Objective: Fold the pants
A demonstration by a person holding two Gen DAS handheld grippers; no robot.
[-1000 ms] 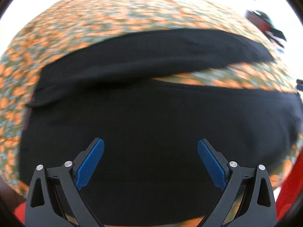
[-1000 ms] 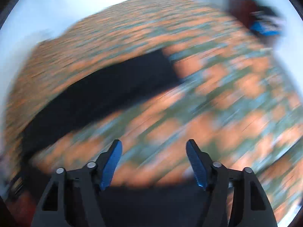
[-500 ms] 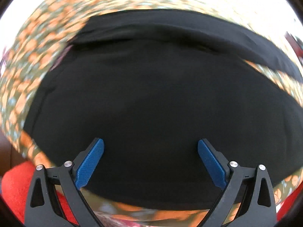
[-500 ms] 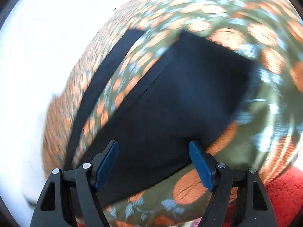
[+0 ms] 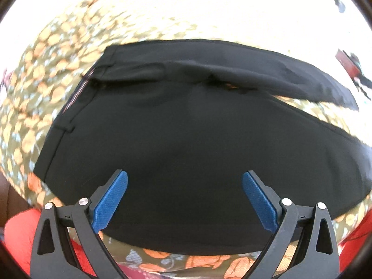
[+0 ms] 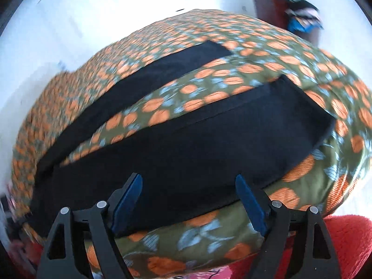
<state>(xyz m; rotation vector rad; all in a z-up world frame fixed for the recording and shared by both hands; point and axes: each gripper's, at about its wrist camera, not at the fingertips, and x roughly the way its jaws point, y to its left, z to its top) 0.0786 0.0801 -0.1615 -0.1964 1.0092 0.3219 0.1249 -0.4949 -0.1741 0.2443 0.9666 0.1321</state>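
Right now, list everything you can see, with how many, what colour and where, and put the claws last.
pants: one pair, black, spread flat on the bedsheet, legs apart, waistband at the left in the left view
bedsheet: one, olive green with orange and pale blue flowers, under the pants
blanket: one, red and fluffy, at the near edge of the bedsheet
cabinet: one, dark brown, far right, with blurred clutter on top
wall: white, behind the bedsheet
left claw: one, black with blue pads, open above the pants, holding nothing
right claw: one, black with blue pads, jaws opening over the near pant leg, gripping nothing
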